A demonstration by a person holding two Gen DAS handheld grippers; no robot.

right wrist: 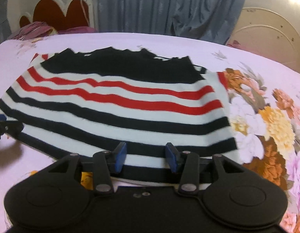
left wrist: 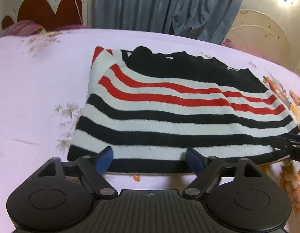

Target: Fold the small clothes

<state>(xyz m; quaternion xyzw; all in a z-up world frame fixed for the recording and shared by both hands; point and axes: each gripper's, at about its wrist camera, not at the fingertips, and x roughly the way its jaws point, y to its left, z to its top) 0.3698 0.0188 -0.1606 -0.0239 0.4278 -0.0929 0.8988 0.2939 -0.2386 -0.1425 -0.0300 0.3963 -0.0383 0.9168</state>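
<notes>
A small knitted sweater (left wrist: 169,116) lies flat on the bed: white with black and red stripes and a black top part at the far side. My left gripper (left wrist: 150,161) stands open over the near black hem toward its left corner, and its blue pads (left wrist: 105,161) are wide apart and do not pinch the cloth. My right gripper (right wrist: 146,159) hovers open over the same hem of the sweater (right wrist: 120,116) toward the right corner, its jaws narrower. Each gripper shows at the edge of the other view: right gripper (left wrist: 291,147), left gripper (right wrist: 2,126).
The bed sheet (left wrist: 33,97) is pale lilac, with a large flower print (right wrist: 266,126) to the right of the sweater. A red and white headboard (left wrist: 48,9) and pink bedding (left wrist: 23,28) lie at the far left. Grey curtains (left wrist: 159,5) hang behind.
</notes>
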